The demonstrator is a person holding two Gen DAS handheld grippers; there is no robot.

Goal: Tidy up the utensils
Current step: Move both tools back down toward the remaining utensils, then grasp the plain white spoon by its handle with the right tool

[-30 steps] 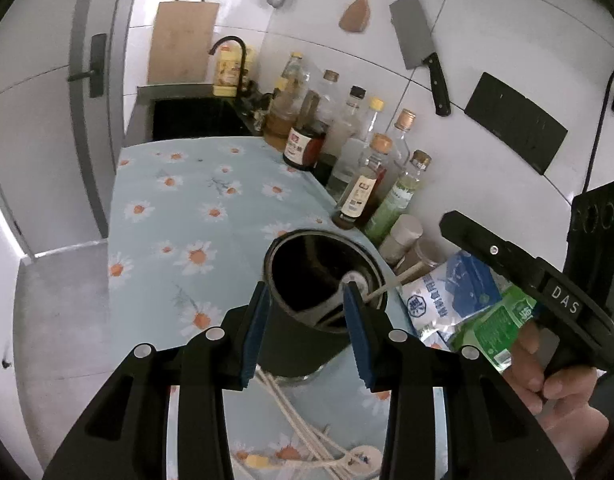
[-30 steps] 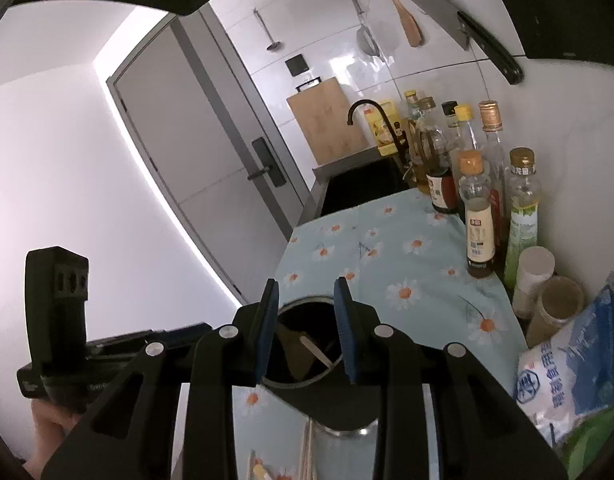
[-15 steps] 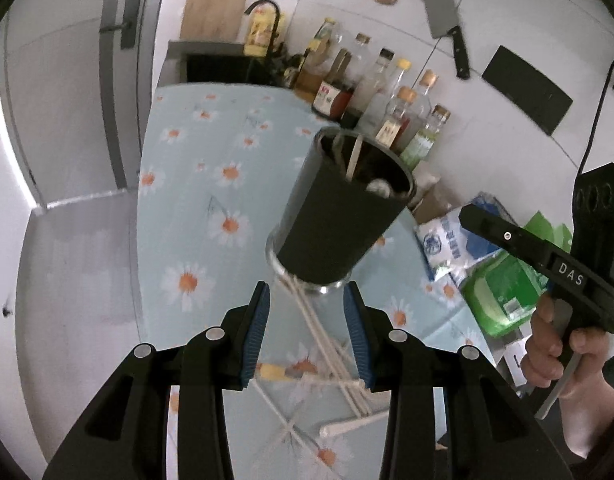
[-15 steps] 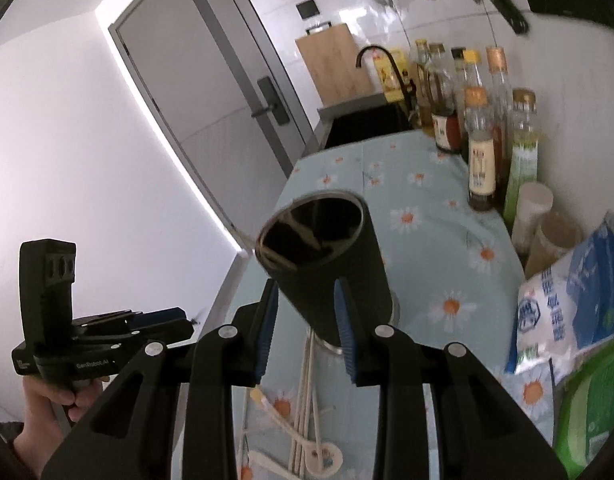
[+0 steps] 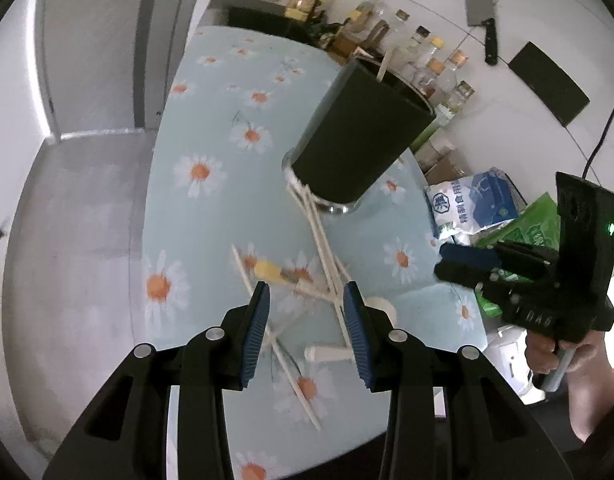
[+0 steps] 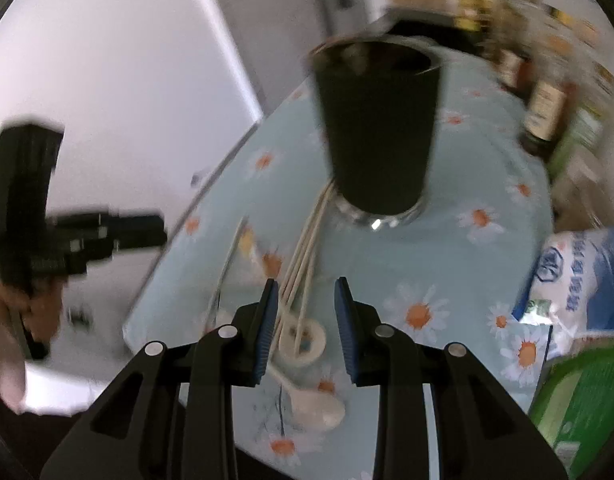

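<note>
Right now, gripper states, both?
Left gripper: open, holding nothing, above the loose chopsticks.
Right gripper: open, holding nothing.

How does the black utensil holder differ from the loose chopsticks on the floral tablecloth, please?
The black utensil holder stands upright; the chopsticks lie flat and scattered, crossing one another. The holder is dark and wide; the chopsticks are pale and thin. Both rest on the floral tablecloth, and some chopstick tips reach the holder's base.

The tablecloth [image 5: 211, 80] is pale blue, printed with white daisies that have orange centres. The utensil holder [image 5: 359, 136] is black above a shiny silver base. The chopsticks [image 5: 323, 248] and spoon [image 6: 315, 404] are cream. Both grippers have black bodies with blue pads [image 5: 255, 336].
</note>
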